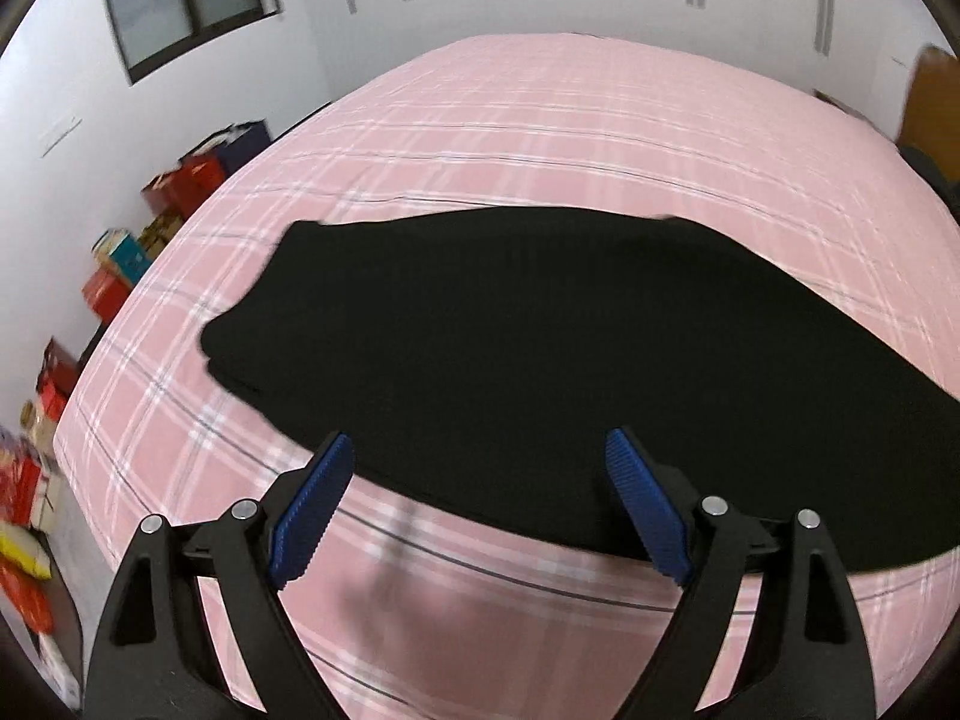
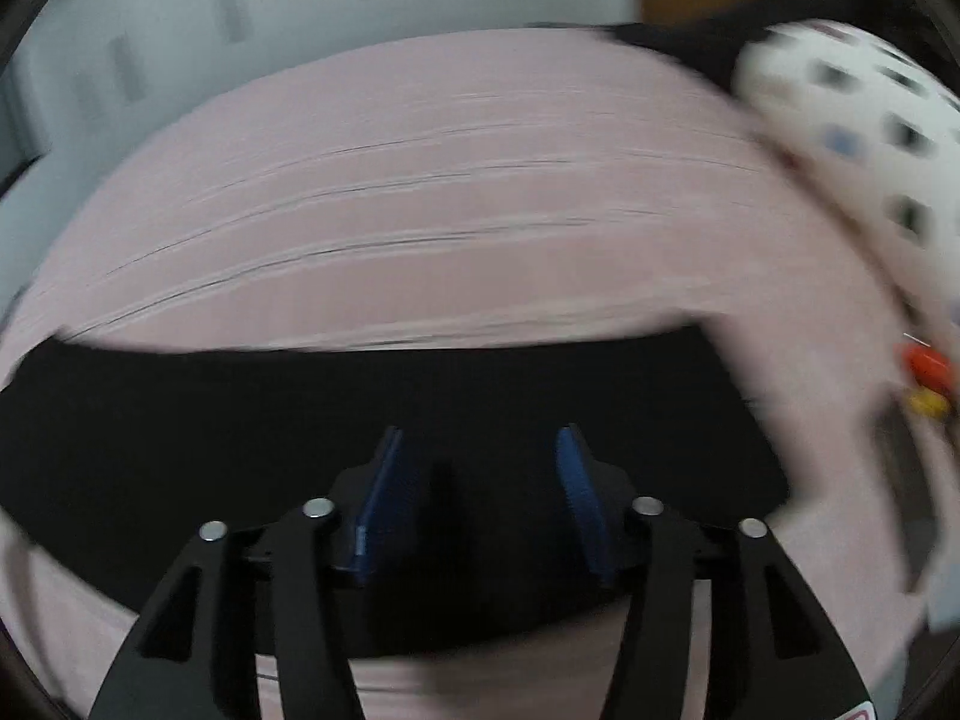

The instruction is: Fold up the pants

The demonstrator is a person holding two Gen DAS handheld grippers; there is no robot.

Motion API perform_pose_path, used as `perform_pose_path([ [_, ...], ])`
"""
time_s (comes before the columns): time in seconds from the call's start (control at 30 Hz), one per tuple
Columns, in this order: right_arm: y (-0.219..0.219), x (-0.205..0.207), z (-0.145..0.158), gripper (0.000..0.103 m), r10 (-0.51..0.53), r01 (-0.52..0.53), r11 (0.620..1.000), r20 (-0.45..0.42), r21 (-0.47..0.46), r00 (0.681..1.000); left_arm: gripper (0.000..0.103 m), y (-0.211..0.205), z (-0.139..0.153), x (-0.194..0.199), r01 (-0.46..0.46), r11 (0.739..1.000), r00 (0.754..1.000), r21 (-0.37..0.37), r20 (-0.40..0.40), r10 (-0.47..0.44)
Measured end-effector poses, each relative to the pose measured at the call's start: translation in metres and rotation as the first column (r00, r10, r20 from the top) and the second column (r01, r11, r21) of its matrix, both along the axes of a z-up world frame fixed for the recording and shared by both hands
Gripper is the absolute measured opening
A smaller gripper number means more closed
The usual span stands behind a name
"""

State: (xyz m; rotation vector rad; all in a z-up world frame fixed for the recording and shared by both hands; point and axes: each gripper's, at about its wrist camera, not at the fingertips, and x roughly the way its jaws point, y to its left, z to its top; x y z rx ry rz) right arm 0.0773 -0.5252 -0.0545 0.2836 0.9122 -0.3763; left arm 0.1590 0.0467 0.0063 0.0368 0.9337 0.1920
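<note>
Black pants (image 1: 540,360) lie flat across a pink plaid bed (image 1: 540,120), stretching from centre-left to the right edge of the left wrist view. My left gripper (image 1: 477,450) is open and empty, its blue pads hovering over the near edge of the pants. In the blurred right wrist view the pants (image 2: 240,420) form a dark band across the bed (image 2: 420,180). My right gripper (image 2: 480,450) is open over the pants, with nothing held between its pads.
Red and coloured boxes (image 1: 120,276) are stacked along the white wall left of the bed. A dark window (image 1: 180,0) is at upper left. A white spotted pillow or cover (image 2: 858,138) lies at the bed's right, with small red and yellow items (image 2: 927,378) beside it.
</note>
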Motion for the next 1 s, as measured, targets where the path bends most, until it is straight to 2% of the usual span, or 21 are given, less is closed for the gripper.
perform_pose_path([
  [0.07, -0.034, -0.010, -0.005, 0.064, -0.064, 0.064, 0.998, 0.007, 0.001, 0.998, 0.084, -0.025, -0.005, -0.001, 0.025, 1.000, 1.000, -0.014, -0.018, -0.026],
  [0.17, -0.076, -0.006, -0.026, 0.063, -0.079, 0.081, 0.993, -0.025, 0.085, 0.997, 0.084, -0.056, -0.014, 0.001, 0.045, 0.999, 0.998, -0.019, -0.044, -0.046],
  [0.2, -0.079, 0.000, -0.034, 0.060, -0.060, 0.063, 0.990, -0.029, 0.123, 0.998, 0.084, -0.068, -0.017, 0.001, 0.050, 0.999, 0.998, -0.015, -0.048, -0.051],
  [0.23, -0.083, 0.004, -0.038, 0.028, -0.037, 0.042, 0.989, -0.037, 0.142, 0.999, 0.084, -0.077, -0.018, 0.000, 0.055, 0.998, 0.997, -0.011, -0.050, -0.056],
  [0.27, -0.084, 0.006, -0.036, 0.015, -0.023, 0.027, 0.991, -0.031, 0.131, 0.999, 0.084, -0.084, -0.020, -0.001, 0.058, 0.998, 0.997, -0.006, -0.053, -0.058],
  [0.37, -0.087, 0.006, -0.020, 0.012, -0.002, -0.002, 0.997, 0.043, 0.083, 0.999, 0.084, -0.104, -0.025, 0.001, 0.072, 0.997, 0.995, 0.010, -0.066, -0.071],
  [0.4, -0.094, 0.011, -0.028, 0.011, -0.001, 0.001, 0.997, 0.005, 0.073, 1.000, 0.084, -0.111, -0.027, 0.002, 0.081, 0.997, 0.994, 0.013, -0.069, -0.080],
  [0.43, -0.098, 0.011, -0.036, 0.011, 0.012, -0.010, 0.995, -0.024, 0.101, 1.000, 0.084, -0.116, -0.030, 0.002, 0.086, 0.996, 0.994, 0.019, -0.072, -0.084],
  [0.47, -0.103, 0.007, -0.037, 0.013, 0.012, -0.012, 0.991, -0.003, 0.133, 1.000, 0.084, -0.121, -0.031, 0.002, 0.089, 0.996, 0.994, 0.023, -0.073, -0.087],
  [0.5, -0.107, 0.000, -0.028, 0.020, -0.016, 0.013, 0.990, 0.016, 0.142, 1.000, 0.084, -0.127, -0.032, 0.002, 0.096, 0.995, 0.993, 0.026, -0.074, -0.094],
  [0.57, -0.109, -0.009, -0.017, 0.052, -0.053, 0.041, 0.987, 0.069, 0.156, 0.996, 0.084, -0.132, -0.031, 0.000, 0.102, 0.994, 0.993, 0.025, -0.066, -0.100],
  [0.63, -0.108, -0.024, -0.016, 0.069, -0.078, 0.057, 0.980, 0.103, 0.193, 0.992, 0.084, -0.137, -0.029, -0.003, 0.112, 0.993, 0.993, 0.024, -0.049, -0.111],
  [0.73, -0.100, -0.028, -0.027, 0.071, -0.084, 0.058, 0.960, 0.087, 0.272, 0.993, 0.086, -0.139, -0.028, -0.011, 0.134, 0.991, 0.991, 0.022, -0.025, -0.134],
  [0.83, -0.093, -0.032, -0.046, 0.072, -0.112, 0.095, 0.951, 0.041, 0.294, 0.993, 0.087, -0.132, -0.028, -0.018, 0.140, 0.990, 0.990, 0.018, -0.002, -0.140],
  [0.93, -0.085, -0.036, -0.048, 0.081, -0.135, 0.109, 0.953, 0.073, 0.283, 0.988, 0.088, -0.117, -0.031, -0.022, 0.138, 0.990, 0.990, -0.007, 0.017, -0.138],
  [1.0, -0.081, -0.034, -0.048, 0.083, -0.161, 0.135, 0.952, 0.073, 0.273, 0.984, 0.088, -0.103, -0.035, -0.023, 0.130, 0.991, 0.991, -0.025, 0.032, -0.129],
])
